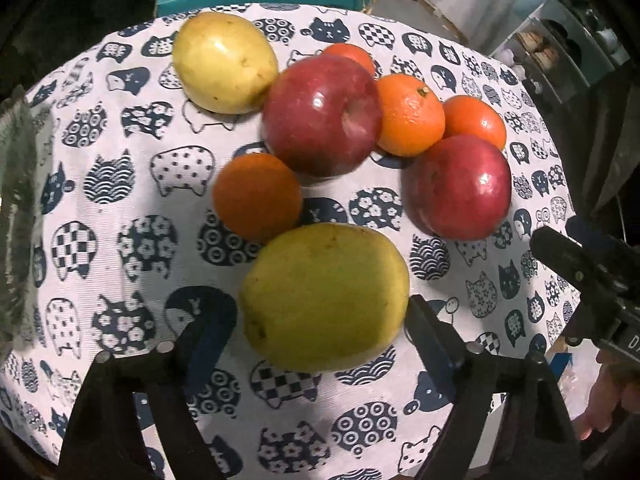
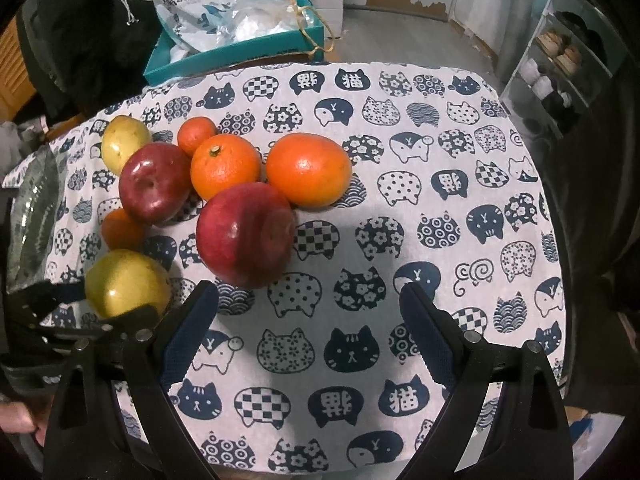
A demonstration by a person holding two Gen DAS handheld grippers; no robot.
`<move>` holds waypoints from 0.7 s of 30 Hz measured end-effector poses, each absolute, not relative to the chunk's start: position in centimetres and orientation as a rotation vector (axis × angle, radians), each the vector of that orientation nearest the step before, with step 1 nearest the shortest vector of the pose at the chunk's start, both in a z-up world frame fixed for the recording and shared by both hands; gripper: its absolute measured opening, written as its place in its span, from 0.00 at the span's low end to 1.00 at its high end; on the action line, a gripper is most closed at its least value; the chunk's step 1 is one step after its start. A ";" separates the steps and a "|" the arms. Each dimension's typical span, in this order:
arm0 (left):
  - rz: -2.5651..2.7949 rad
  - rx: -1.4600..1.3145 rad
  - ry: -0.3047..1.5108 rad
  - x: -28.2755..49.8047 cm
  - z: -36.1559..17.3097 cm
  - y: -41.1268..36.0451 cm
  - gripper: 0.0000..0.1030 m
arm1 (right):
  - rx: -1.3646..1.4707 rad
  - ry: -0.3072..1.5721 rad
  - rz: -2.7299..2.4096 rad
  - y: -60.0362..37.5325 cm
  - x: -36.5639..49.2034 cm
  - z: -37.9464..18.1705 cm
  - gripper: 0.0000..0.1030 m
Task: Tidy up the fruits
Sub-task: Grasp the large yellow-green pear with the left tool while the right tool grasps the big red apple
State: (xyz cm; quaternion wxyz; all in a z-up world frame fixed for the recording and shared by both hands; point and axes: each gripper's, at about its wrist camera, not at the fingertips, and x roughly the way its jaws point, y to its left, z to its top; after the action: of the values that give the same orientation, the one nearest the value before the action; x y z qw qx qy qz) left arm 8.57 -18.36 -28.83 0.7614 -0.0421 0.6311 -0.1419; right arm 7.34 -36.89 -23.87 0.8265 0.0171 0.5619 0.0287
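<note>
Left gripper [image 1: 308, 340]: spread wide, holding nothing, straddling the near green-yellow fruit [image 1: 326, 298] at 6 o'clock of the pile. Seat it deeper before you squeeze; mind the orange [image 1: 256, 196] touching at 11. Right gripper [image 2: 308, 320]: spread wide, empty, red apple [image 2: 246, 234] just beyond.

Dim fisheye views, overhead glare, shadows
</note>
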 end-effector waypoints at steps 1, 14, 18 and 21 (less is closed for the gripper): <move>-0.317 -0.094 1.371 8.5 -28.9 -18.5 0.76 | 0.041 1.194 0.064 -36.8 7.5 -23.9 0.88; -0.290 -0.021 1.342 7.9 -28.1 -17.9 0.74 | 0.074 1.238 0.127 -34.6 10.7 -26.4 0.88; -0.272 -0.018 1.317 7.7 -27.4 -16.3 0.74 | 0.082 1.265 0.132 -33.9 11.9 -27.6 0.88; -0.257 -0.013 1.293 7.6 -26.8 -15.4 0.74 | 0.093 1.282 0.129 -33.5 12.7 -28.4 0.88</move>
State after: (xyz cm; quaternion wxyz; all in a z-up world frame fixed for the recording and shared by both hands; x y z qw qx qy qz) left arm 7.64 -15.43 -26.82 0.7907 -0.0059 0.6005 -0.1193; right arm 12.71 -33.54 -28.42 0.7986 0.0433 0.5973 0.0603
